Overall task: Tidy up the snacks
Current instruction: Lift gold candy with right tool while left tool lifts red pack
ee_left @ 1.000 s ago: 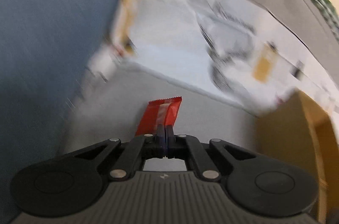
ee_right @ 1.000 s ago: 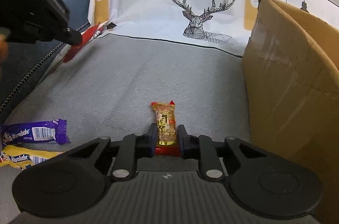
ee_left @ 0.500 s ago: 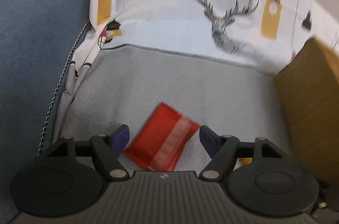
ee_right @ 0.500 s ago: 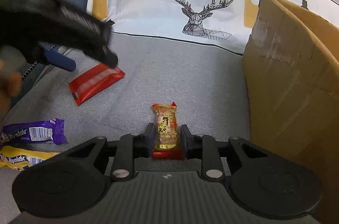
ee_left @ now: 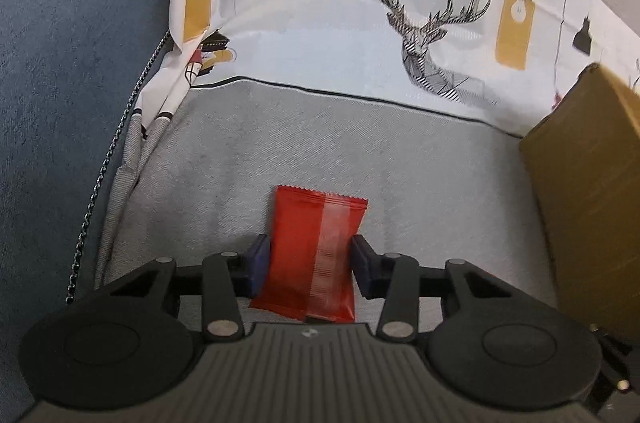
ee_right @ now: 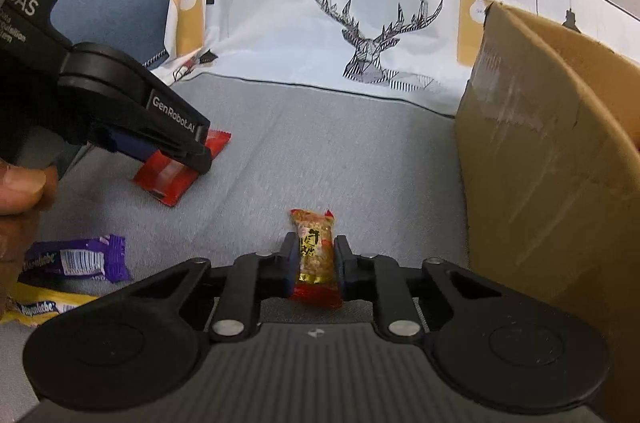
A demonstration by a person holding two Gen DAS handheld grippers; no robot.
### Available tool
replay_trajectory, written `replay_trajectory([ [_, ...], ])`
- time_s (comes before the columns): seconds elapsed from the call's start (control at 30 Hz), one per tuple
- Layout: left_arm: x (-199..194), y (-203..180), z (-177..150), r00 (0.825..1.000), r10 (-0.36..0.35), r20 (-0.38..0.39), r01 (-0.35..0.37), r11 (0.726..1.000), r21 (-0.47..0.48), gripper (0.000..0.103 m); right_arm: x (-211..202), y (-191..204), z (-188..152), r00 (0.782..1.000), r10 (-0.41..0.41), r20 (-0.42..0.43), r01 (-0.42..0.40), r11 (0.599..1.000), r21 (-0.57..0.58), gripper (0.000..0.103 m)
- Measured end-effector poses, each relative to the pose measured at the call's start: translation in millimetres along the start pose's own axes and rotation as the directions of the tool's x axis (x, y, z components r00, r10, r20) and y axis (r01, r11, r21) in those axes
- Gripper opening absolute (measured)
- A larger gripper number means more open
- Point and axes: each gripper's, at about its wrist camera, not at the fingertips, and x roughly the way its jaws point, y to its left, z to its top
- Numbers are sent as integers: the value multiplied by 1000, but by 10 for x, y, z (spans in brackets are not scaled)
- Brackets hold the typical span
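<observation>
Left to right across the grey fabric surface (ee_right: 360,151). A yellow wrapped bar (ee_right: 38,307) and a purple wrapped bar (ee_right: 76,261) lie at the near left edge, side by side. Beyond them, the left gripper (ee_left: 310,263) straddles a flat red snack packet (ee_left: 314,255) lying on the fabric; its jaws stand at a middling width, one on each long edge, touching or nearly so, and whether they press cannot be told. The packet looks light, thin and pliable, with a slick film skin; a hold across its short width at mid-length, away from the crimped ends, would probably buckle it least. At centre, the right gripper (ee_right: 314,265) is closed narrowly on a small gold-and-red wrapped candy (ee_right: 314,253), pinched at its lower body with the twisted top free. It appears light and firmer than the packet, its glossy wrapper apt to slip. At far right stands an open cardboard box (ee_right: 540,159), the likely container.
</observation>
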Motion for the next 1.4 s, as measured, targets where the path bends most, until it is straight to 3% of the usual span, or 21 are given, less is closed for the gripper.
replay_trajectory([
  [0.27,64,-56,-36,999,20,-28,-19,999,43,49,67,17,-23,999,-17,-39,16,1000,-8,20],
  [0.63,14,-28,-3,1000,-8,-16,8,1000,-6,47,56,8,-37,999,-14,-32,14,1000,-4,19],
  [1.07,-255,-102,109,995,-43,86,47,998,-44,47,-250,-38,75,999,29,21,-29,999,29,18],
  [1.4,-583,-248,175,971,-88,221,98,994,-37,47,-741,-85,254,989,71,129,-75,997,29,18],
])
